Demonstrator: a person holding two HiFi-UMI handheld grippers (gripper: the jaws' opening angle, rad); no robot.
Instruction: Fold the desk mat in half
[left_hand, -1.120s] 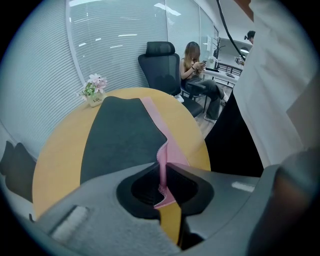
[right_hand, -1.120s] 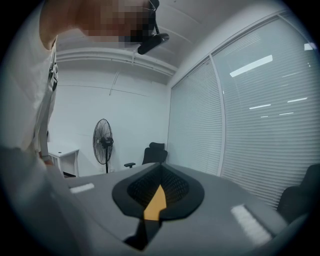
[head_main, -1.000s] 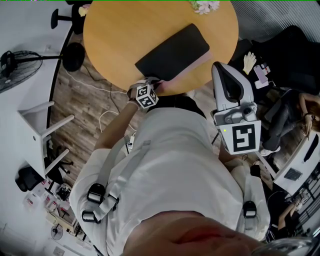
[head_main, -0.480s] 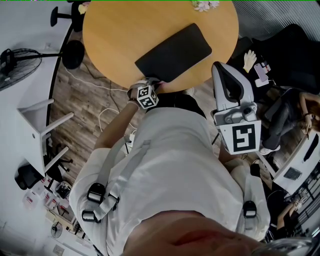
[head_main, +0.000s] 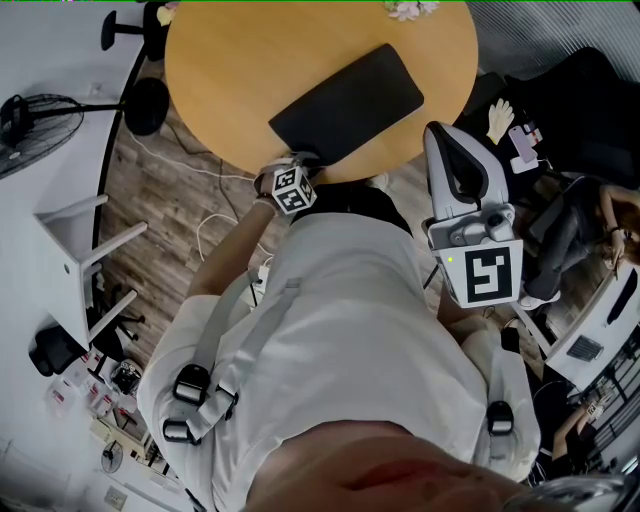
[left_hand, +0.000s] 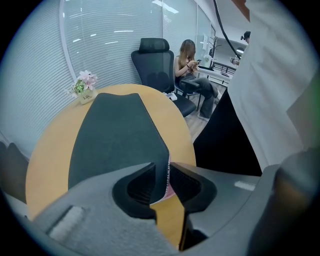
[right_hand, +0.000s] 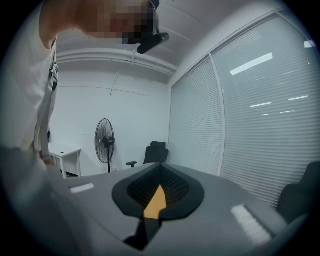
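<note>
Two grippers under my control: left gripper (left_hand: 167, 172), jaws just opening, loosely straddles the near corner of the desk mat (head_main: 345, 102), whose long axis runs away across the table (head_main: 220, 70); right gripper (right_hand: 159, 172), clenched empty, hangs farther off.

The top layer of the dark grey folded desk mat (head_main: 348, 103) now hides the pink strip that showed along its right edge. The left tool (left_hand: 167, 177) has just been opening its jaws, and the mat's corner stands loose between them.

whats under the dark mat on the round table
The wooden table, bare all round the mat. At the near corner a pink layer peeks from beneath the dark top; the rest underneath is covered.
</note>
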